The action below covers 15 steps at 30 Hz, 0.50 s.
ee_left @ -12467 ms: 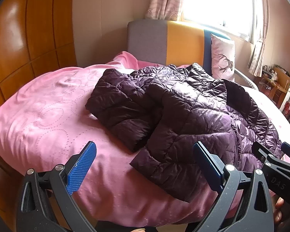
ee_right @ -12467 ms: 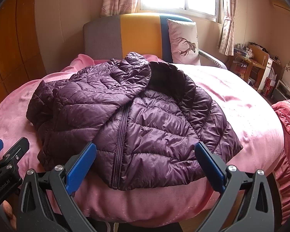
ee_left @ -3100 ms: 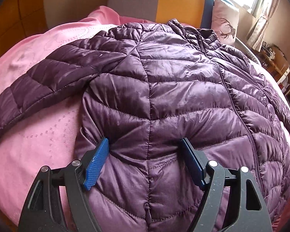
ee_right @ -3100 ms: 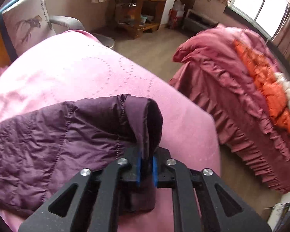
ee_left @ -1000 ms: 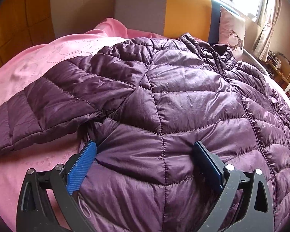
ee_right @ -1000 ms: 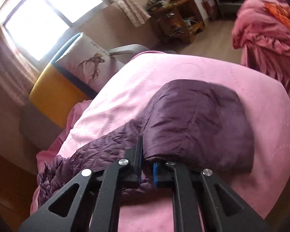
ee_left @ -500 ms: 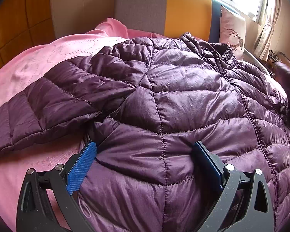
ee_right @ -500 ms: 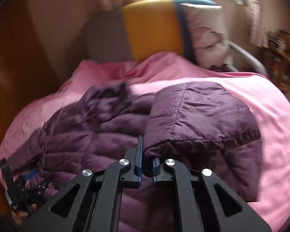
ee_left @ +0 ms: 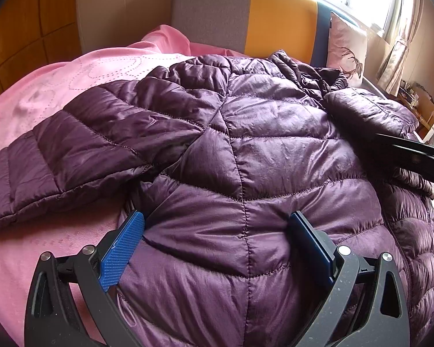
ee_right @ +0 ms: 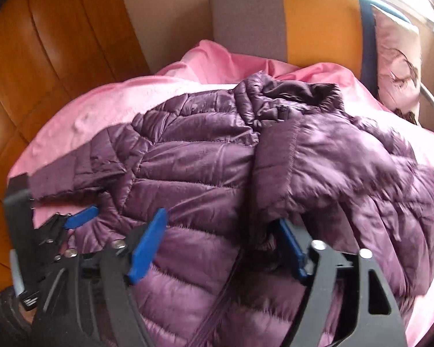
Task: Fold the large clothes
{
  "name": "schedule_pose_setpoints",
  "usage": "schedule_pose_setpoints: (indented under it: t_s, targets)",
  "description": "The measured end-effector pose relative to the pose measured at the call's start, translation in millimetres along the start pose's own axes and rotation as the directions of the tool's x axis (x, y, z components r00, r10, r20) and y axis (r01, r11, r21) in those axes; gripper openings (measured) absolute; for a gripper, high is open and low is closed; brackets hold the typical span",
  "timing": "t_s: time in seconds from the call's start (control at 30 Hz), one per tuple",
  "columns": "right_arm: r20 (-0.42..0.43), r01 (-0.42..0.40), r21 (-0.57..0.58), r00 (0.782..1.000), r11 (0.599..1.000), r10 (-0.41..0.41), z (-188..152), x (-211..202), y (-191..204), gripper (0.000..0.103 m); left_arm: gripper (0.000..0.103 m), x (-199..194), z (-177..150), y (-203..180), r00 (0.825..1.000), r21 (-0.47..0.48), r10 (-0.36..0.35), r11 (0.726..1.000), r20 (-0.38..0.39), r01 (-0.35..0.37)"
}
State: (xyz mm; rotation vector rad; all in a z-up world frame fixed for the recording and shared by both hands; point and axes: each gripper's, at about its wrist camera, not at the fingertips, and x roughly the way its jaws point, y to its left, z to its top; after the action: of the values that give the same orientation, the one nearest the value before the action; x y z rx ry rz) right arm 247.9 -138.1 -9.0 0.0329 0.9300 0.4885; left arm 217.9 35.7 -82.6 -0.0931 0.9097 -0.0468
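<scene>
A purple quilted jacket (ee_left: 260,150) lies front up on the pink bed (ee_left: 58,92), its left sleeve (ee_left: 58,159) stretched out sideways. Its right sleeve (ee_right: 318,156) lies folded across the chest. My right gripper (ee_right: 220,245) hovers over the jacket's front with its jaws opening. The sleeve's cuff sits loose between them, close to the right pad (ee_right: 292,251). My left gripper (ee_left: 217,245) stands open astride the jacket's lower side, pads resting on the fabric without pinching it. Each gripper shows in the other's view: the right gripper (ee_left: 413,156) and the left gripper (ee_right: 72,222).
A grey, orange and blue headboard (ee_left: 246,17) stands behind the bed, with a deer-print pillow (ee_left: 347,55) at its right end. Wooden wall panels (ee_right: 43,57) run along the left. A desk with clutter (ee_left: 425,112) is at the far right.
My right gripper has carried the sleeve over the jacket's front, rolled level, and parted its jaws from the cuff. The left gripper has stayed where it was.
</scene>
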Motion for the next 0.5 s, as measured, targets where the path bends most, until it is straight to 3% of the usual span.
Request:
schedule_pose_setpoints:
  t_s: [0.1,0.23,0.37,0.5]
  targets:
    - [0.056,-0.018,0.063,0.998,0.998,0.015,-12,-30,-12,0.090,0.099,0,0,0,1.000,0.000,0.000,1.000,0.000,0.000]
    - [0.089,-0.038,0.153,0.996,0.987,0.025,-38,-62,-34,0.092,0.099,0,1,0,1.000,0.004,0.004,1.000,-0.007,-0.004]
    - [0.071,-0.016,0.246,0.997,0.969,-0.002,-74,-76,-62,0.092,0.097,-15,7,-10,0.995,0.035,0.094,0.995,0.024,-0.095]
    - [0.045,0.016,0.328,0.998,0.945,-0.033,-106,-75,-86,0.092,0.097,-38,14,-32,0.997,0.079,0.028,0.996,0.075,-0.034]
